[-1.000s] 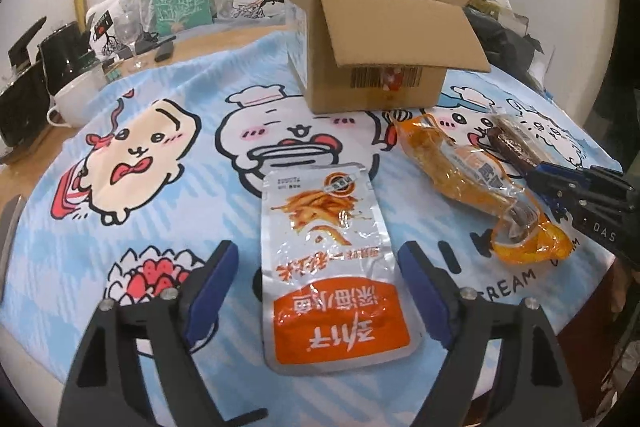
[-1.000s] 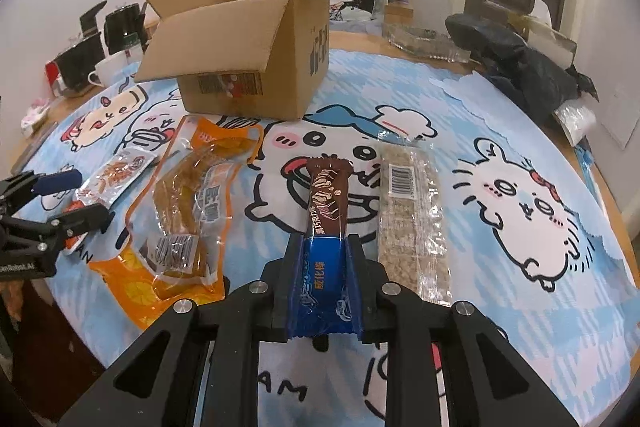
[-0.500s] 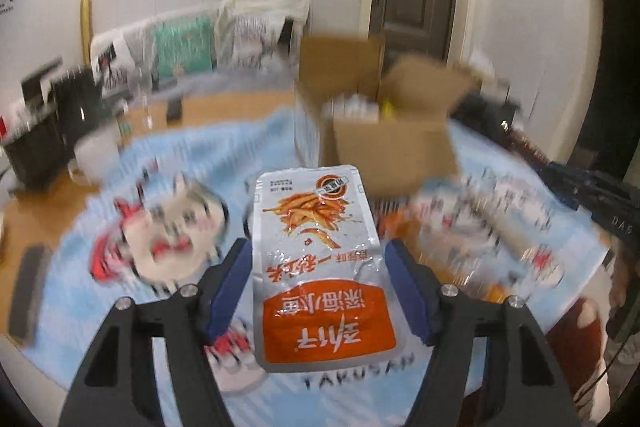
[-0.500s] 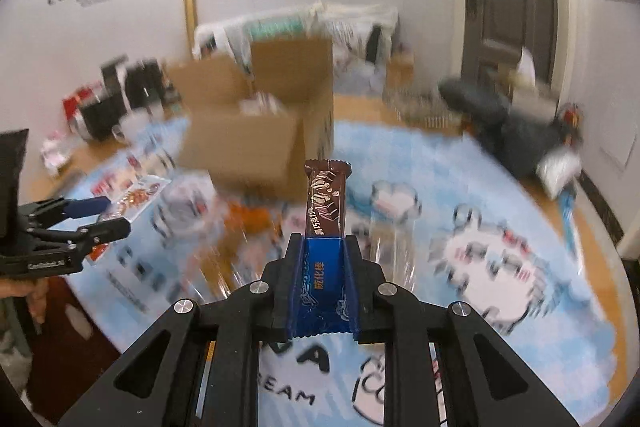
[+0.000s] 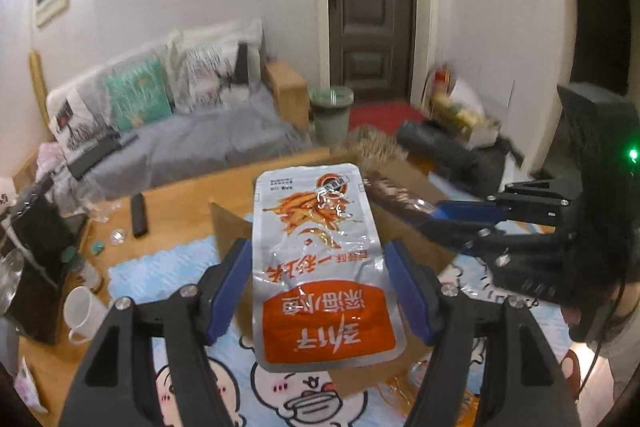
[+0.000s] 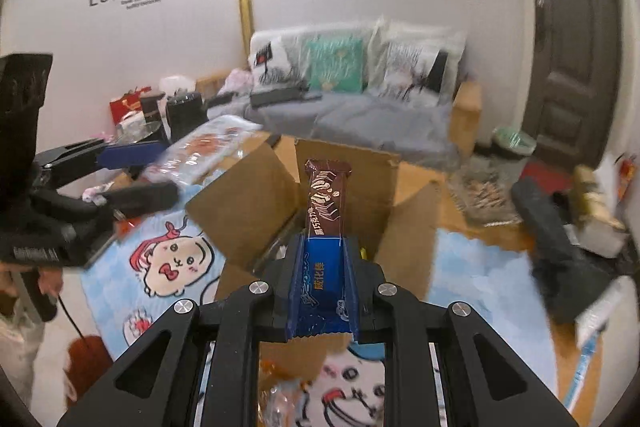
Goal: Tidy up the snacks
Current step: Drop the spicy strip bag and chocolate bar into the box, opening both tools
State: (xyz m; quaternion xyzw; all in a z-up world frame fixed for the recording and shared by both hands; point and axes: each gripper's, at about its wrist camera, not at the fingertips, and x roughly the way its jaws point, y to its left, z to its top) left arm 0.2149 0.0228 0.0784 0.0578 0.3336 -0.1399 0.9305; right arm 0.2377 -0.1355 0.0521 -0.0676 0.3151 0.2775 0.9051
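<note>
My left gripper (image 5: 320, 279) is shut on a silver and orange snack pouch (image 5: 320, 259) and holds it in the air over the open cardboard box (image 5: 412, 187). My right gripper (image 6: 322, 279) is shut on a brown and blue chocolate bar (image 6: 324, 227), also raised above the box (image 6: 256, 203), whose flaps stand open. The right gripper with the bar shows in the left wrist view (image 5: 472, 215). The left gripper with the pouch shows at the left of the right wrist view (image 6: 132, 171).
The box stands on a table with a blue cartoon cloth (image 6: 168, 267). An orange snack bag (image 5: 420, 391) lies by the box. A white mug (image 5: 82, 313) and black appliances (image 5: 24, 259) sit at the table's left. A grey sofa (image 5: 192, 143) and a door (image 5: 370, 7) are behind.
Both grippers have risen from the table with their snacks and moved forward over the open box. The left gripper closed on the pouch during the lift.
</note>
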